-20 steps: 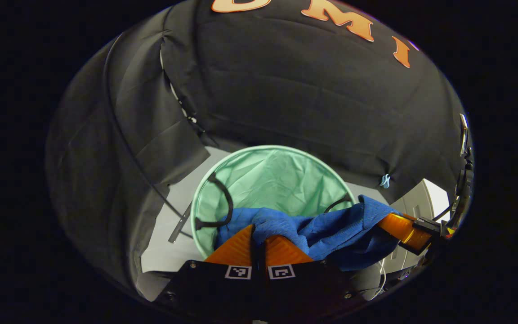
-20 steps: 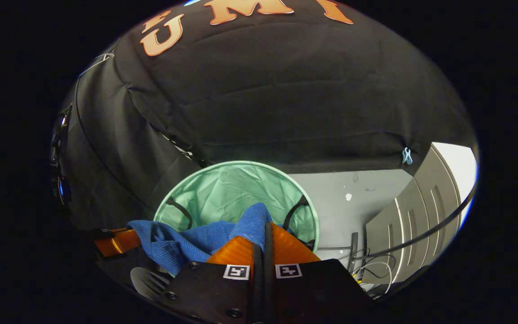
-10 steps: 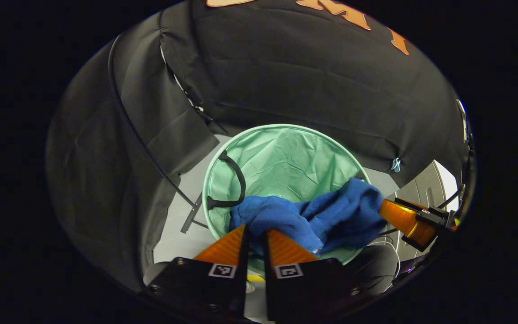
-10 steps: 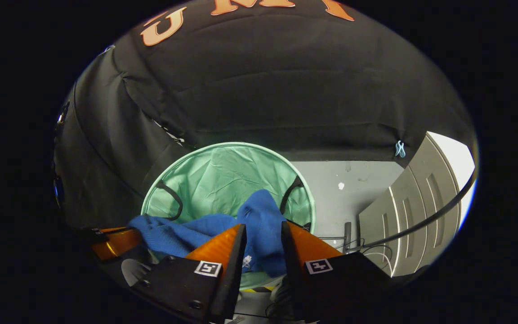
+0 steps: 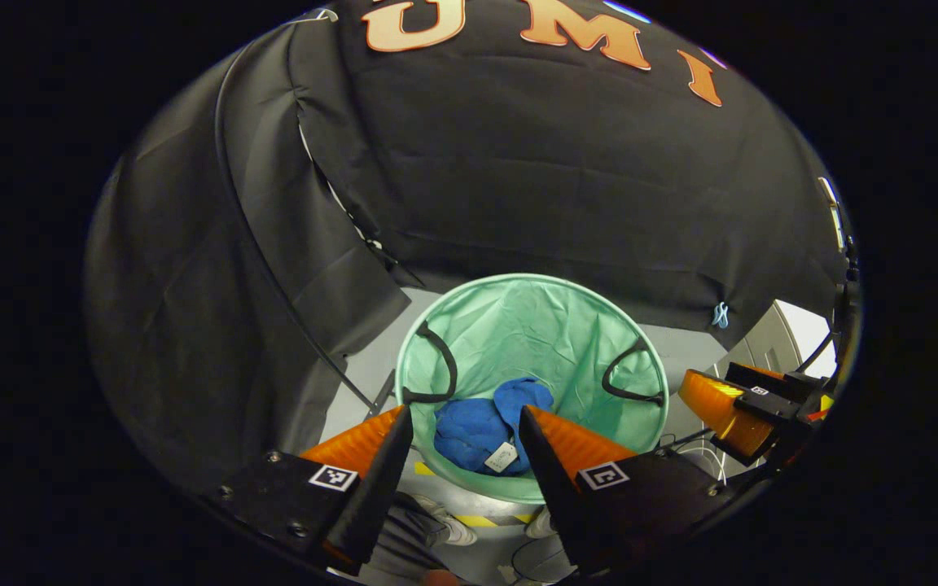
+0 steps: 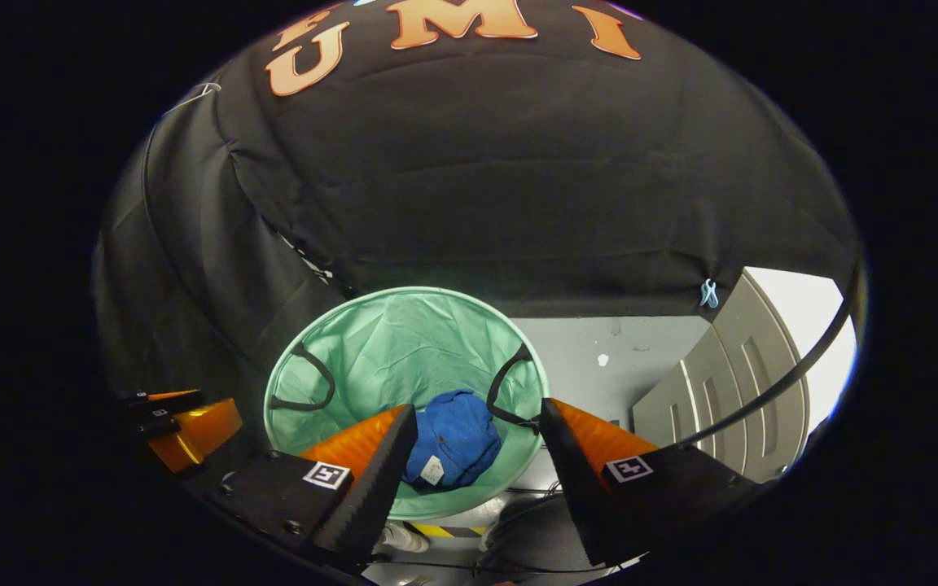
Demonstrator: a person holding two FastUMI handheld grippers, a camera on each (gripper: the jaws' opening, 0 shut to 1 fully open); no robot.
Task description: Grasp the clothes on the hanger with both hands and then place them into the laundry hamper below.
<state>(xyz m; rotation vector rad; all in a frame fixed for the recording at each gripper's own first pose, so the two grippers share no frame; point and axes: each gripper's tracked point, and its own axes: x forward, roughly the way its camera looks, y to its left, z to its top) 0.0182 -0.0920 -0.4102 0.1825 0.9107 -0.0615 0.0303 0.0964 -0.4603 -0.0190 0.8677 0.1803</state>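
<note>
Both tongs (image 5: 466,427) (image 6: 477,423) spread, empty — blue shirt (image 5: 481,423) down in green hamper (image 5: 534,325); lift straight up, clear of rim.

One mint-green laundry hamper (image 5: 546,313) (image 6: 387,325) stands on the floor, and it carries two black loop handles: one on its left rim (image 5: 435,366) (image 6: 306,382) and one on its right rim (image 5: 628,376) (image 6: 508,389). One blue garment (image 5: 477,423) (image 6: 454,435) lies bunched inside the hamper, with one small white tag (image 5: 504,457) (image 6: 431,470) on it. Two grippers are counted: the left gripper (image 5: 466,419) (image 6: 192,423) and the right gripper (image 6: 477,415) (image 5: 734,403), each with two orange fingers (image 5: 359,439) (image 6: 355,441) spread apart. One pale blue clip (image 5: 719,313) (image 6: 709,293) hangs on the booth's black wall at the far right.
</note>
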